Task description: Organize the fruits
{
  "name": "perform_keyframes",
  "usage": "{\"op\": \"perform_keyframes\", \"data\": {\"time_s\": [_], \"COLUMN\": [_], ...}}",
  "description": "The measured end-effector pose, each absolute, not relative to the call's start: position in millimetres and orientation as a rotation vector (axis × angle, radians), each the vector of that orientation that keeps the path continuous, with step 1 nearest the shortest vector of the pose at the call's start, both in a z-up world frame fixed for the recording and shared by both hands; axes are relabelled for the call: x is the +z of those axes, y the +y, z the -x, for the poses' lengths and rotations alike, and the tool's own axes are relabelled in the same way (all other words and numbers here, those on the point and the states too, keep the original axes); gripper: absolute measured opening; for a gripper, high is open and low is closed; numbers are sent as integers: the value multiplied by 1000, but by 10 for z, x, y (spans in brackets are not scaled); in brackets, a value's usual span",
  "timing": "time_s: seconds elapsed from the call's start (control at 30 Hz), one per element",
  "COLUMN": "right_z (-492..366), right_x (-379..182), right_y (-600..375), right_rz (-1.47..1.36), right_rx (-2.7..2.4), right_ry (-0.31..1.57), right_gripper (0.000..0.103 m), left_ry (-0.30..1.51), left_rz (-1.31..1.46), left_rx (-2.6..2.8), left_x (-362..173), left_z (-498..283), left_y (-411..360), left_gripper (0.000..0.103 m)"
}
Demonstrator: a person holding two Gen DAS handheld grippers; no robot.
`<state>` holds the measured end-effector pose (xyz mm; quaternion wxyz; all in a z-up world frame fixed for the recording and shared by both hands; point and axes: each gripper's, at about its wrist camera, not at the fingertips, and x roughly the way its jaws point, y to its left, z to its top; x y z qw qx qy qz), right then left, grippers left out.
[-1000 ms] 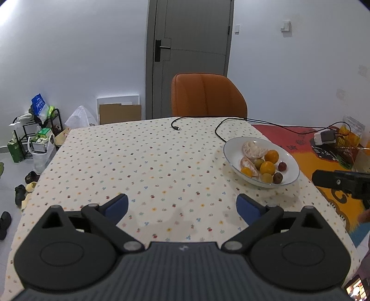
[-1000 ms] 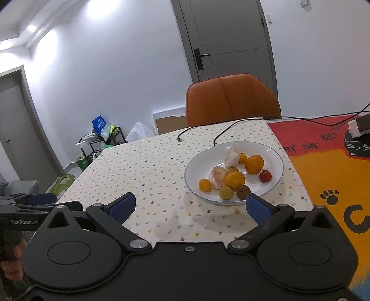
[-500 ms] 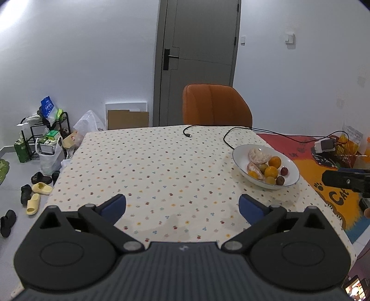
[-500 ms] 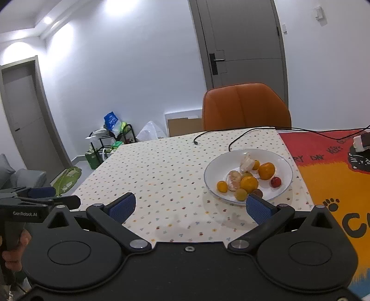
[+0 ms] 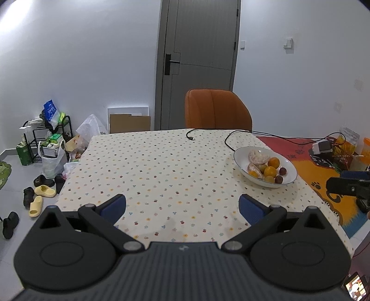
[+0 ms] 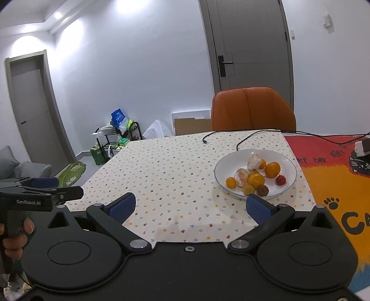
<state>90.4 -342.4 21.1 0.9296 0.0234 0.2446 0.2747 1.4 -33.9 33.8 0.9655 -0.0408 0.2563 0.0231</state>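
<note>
The room has plain white walls (image 5: 92, 58) and a grey panel door with a black handle (image 5: 198, 58) behind the bench. A second grey door (image 6: 30, 104) stands in the left wall in the right wrist view. An orange padded chair (image 5: 217, 111) is pushed to the far side of the bench with a dotted cream cloth (image 5: 161, 166). The floor is of grey tiles (image 5: 11, 159). By the left wall stands a black wire rack with bags (image 5: 50, 129), and slippers (image 5: 39, 196) lie near it. A flat brown cardboard piece (image 5: 129, 122) leans on the wall. A red and orange cartoon rug (image 6: 335, 176) covers the floor at the right. Ceiling spots (image 6: 57, 16) give bright light.
</note>
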Motion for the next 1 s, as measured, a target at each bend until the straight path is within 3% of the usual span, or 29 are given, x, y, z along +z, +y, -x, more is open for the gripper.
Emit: {"op": "perform_keyframes", "data": {"time_s": [1.0], "right_z": [-922], "right_x": [129], "right_y": [-3368], "right_rz": [-48], "right_rx": [573], "right_ry": [535], "right_gripper": [103], "left_ry": [531], "left_rz": [95], "left_rx": [48], "left_x": [357], "left_z": [-24], "left_y": [-308], "left_gripper": [103]}}
